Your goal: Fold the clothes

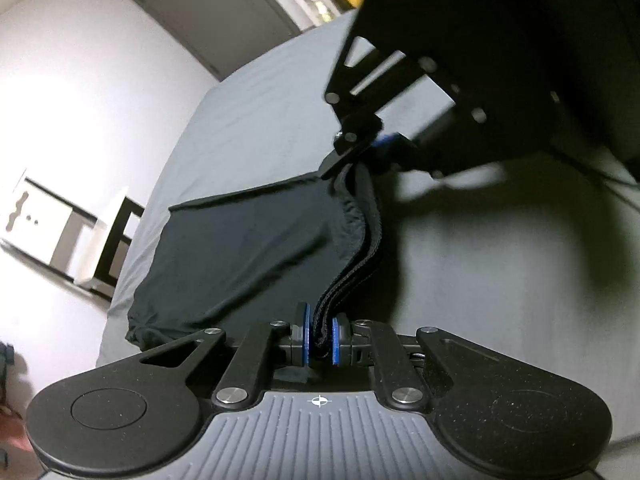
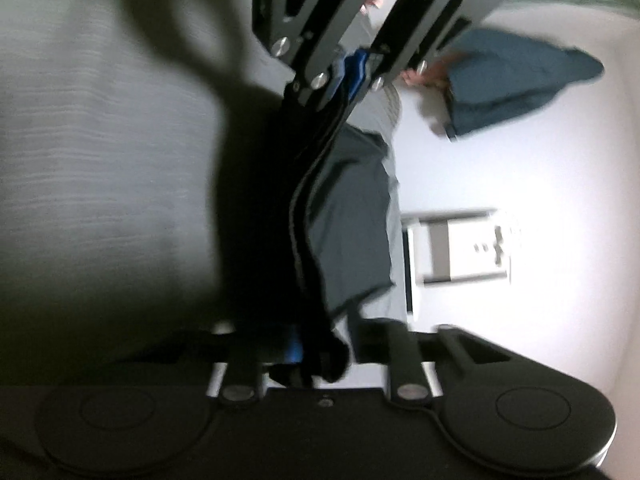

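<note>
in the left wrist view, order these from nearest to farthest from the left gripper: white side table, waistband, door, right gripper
1. waistband, clamped in the left gripper
2. right gripper, ahead, holding the band's far end
3. white side table, off to the left
4. door, far back by the wall

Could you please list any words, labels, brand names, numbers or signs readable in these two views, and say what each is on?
No readable text in either view.
The left hand-held gripper carries only a small white crosshair mark, no words.
The black garment and the grey bed sheet show no label.
</note>
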`<move>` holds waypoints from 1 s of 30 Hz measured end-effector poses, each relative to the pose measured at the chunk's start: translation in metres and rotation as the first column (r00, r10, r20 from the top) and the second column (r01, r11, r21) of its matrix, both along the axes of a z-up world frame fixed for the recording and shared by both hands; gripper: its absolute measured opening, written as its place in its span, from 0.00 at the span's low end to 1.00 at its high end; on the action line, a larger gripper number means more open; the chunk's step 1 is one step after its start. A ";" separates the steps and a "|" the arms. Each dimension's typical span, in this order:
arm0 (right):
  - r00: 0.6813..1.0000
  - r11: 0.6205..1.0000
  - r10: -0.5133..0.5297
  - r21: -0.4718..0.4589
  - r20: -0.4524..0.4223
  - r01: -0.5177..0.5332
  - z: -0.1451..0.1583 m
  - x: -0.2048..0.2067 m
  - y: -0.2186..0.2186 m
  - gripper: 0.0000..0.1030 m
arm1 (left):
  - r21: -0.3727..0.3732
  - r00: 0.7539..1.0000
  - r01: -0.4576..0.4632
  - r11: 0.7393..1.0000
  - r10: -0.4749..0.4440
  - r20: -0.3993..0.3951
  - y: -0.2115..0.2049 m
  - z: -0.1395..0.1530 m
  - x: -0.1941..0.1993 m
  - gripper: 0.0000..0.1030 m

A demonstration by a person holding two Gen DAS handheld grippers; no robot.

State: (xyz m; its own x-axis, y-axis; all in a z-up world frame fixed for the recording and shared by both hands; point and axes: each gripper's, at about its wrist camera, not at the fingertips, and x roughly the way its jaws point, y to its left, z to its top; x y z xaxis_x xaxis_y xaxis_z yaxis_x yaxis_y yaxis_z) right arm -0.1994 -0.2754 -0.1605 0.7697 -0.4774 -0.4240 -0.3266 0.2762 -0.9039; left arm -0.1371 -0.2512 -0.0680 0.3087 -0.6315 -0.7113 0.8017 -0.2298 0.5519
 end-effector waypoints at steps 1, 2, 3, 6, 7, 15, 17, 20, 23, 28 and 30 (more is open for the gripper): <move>1.000 1.000 0.021 0.004 -0.012 -0.021 0.000 0.000 -0.001 0.08 | 0.004 1.000 0.011 1.000 -0.011 -0.001 0.005 0.001 -0.003 0.09; 0.999 0.999 0.040 0.009 -0.025 -0.039 0.001 -0.001 -0.001 0.08 | 0.008 1.000 0.022 1.000 -0.022 -0.002 0.009 0.003 -0.006 0.09; 0.998 0.998 0.053 0.017 -0.041 -0.052 0.003 -0.004 -0.001 0.08 | 0.012 1.000 0.030 0.999 -0.030 -0.008 0.014 0.005 -0.008 0.09; 0.993 0.996 0.088 0.039 -0.080 -0.086 0.010 -0.012 0.001 0.07 | 0.028 0.998 0.050 0.998 -0.049 -0.050 0.028 0.011 -0.014 0.09; 0.991 0.994 0.097 0.048 -0.090 -0.093 0.014 -0.015 0.003 0.07 | 0.038 0.996 0.059 0.998 -0.056 -0.070 0.032 0.013 -0.017 0.09; 0.963 0.970 0.149 0.223 -0.224 -0.098 0.052 -0.040 0.028 0.07 | 0.147 0.954 0.185 0.972 -0.142 -0.264 0.064 0.041 -0.048 0.10; 0.950 0.954 0.159 0.290 -0.268 -0.077 0.064 -0.043 0.028 0.07 | 0.170 0.923 0.230 0.958 -0.160 -0.350 0.070 0.050 -0.056 0.10; 0.928 0.920 0.173 0.389 -0.330 -0.033 0.082 -0.043 0.027 0.07 | 0.175 0.903 0.249 0.953 -0.163 -0.397 0.070 0.054 -0.060 0.10; 0.905 0.879 0.189 0.477 -0.382 0.017 0.099 -0.041 0.024 0.07 | 0.151 0.913 0.205 0.967 -0.133 -0.386 0.062 0.059 -0.051 0.10; 0.901 0.861 0.188 0.507 -0.392 0.041 0.117 -0.028 0.004 0.07 | 0.134 0.954 0.110 0.985 -0.067 -0.293 0.041 0.064 -0.023 0.10; 0.890 0.853 0.199 0.520 -0.410 0.048 0.117 -0.015 -0.013 0.07 | 0.146 0.959 0.077 0.986 -0.033 -0.281 0.032 0.063 -0.010 0.10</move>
